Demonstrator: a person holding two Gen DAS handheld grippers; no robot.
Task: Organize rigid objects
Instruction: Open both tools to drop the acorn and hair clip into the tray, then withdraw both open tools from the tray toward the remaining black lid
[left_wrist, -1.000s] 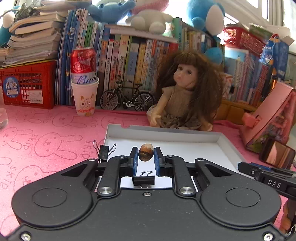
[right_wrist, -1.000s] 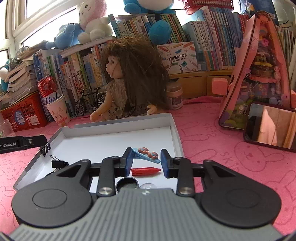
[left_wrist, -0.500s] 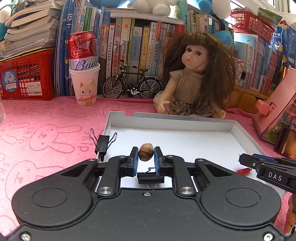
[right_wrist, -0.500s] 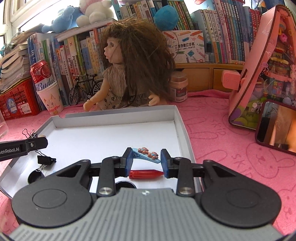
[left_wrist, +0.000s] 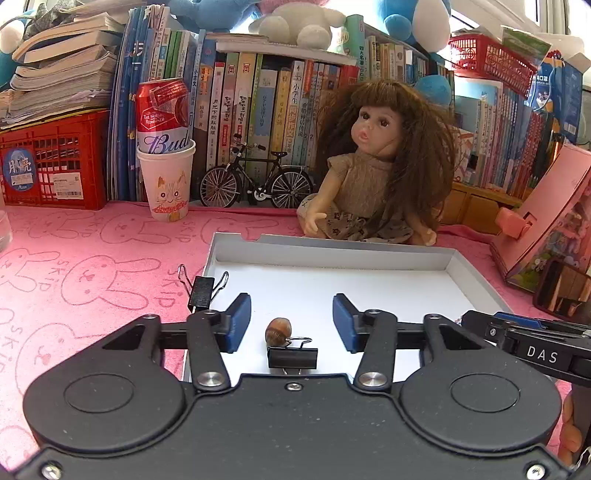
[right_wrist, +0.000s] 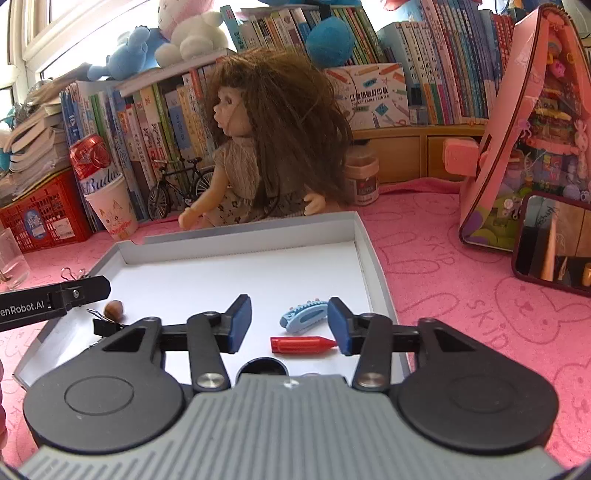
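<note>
The white tray (left_wrist: 476, 275) lies in front of the doll (left_wrist: 376, 162). Inside it, the left gripper (left_wrist: 291, 321), jaws just opened and spread, frames the freed brown nut (left_wrist: 279, 330). The right gripper (right_wrist: 290, 325), likewise just spread, has the blue hair clip (right_wrist: 304, 317) and red crayon (right_wrist: 303, 344) lying loose between its pads.

Your right gripper (right_wrist: 290, 323) has just been opening over the white tray (right_wrist: 373, 266); its jaws stand apart, touching nothing. In the tray, a blue hair clip (right_wrist: 303, 312) lies just behind a red crayon (right_wrist: 303, 344), a hazelnut (right_wrist: 113, 309) far left.
</note>
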